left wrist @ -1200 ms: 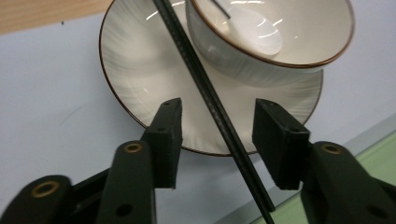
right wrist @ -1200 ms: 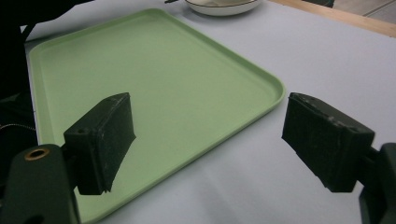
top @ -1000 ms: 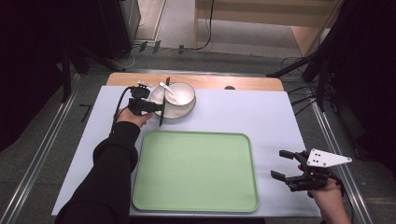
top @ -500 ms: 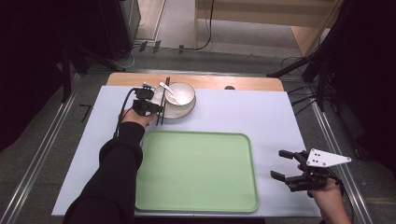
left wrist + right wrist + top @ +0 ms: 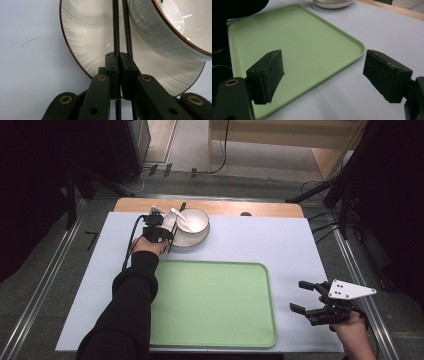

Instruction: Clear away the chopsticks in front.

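Note:
A pair of thin black chopsticks (image 5: 176,227) is pinched in my left gripper (image 5: 168,236), which is shut on them at the table's far left. They stand beside a white bowl (image 5: 194,224) that holds a white spoon (image 5: 181,218) and sits on a brown-rimmed saucer (image 5: 194,243). In the left gripper view the chopsticks (image 5: 115,30) run up from the closed jaws (image 5: 119,67) across the saucer (image 5: 85,37), with the bowl (image 5: 162,32) to their right. My right gripper (image 5: 298,296) is open and holds nothing at the near right, just off the green tray (image 5: 215,305).
The green tray (image 5: 287,37) lies on the white table cover (image 5: 280,245), in front of the right gripper (image 5: 323,72). A wooden strip (image 5: 270,209) runs along the far edge. Metal rails (image 5: 50,270) flank the table, and cables lie on the floor beyond.
The left gripper and its chopsticks have barely shifted beside the bowl. The right gripper has stayed where it was, still open.

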